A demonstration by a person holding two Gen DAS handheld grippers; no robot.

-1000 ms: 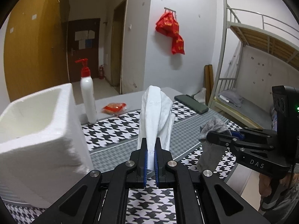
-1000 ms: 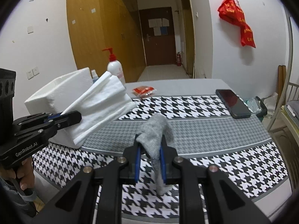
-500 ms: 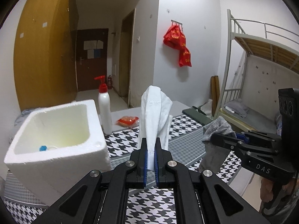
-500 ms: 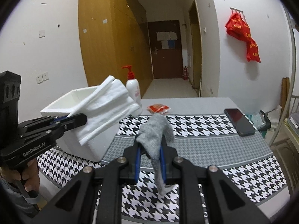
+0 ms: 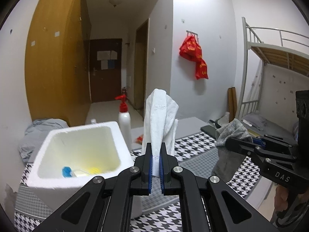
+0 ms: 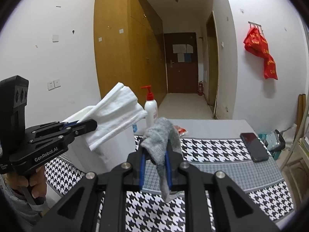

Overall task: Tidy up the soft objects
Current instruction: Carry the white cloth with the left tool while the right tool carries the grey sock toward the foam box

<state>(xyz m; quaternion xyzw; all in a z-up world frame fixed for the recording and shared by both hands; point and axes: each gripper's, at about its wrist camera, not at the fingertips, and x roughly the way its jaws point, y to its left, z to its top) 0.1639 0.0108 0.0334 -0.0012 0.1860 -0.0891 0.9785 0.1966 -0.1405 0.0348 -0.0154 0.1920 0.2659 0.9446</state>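
Left gripper [image 5: 156,154]: jaws pinch the white cloth [image 5: 161,123], held in the air beside the foam box [image 5: 81,150].
Right gripper [image 6: 155,166]: jaws pinch the grey sock [image 6: 162,141], above the houndstooth table [image 6: 222,150].
Pose: both point slightly downward.

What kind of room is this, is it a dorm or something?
Most likely a dormitory room or small shared bedroom. A metal bunk bed stands against one wall, tall wooden wardrobes line the passage to the entrance door, and the work is done on a table under a houndstooth cloth.
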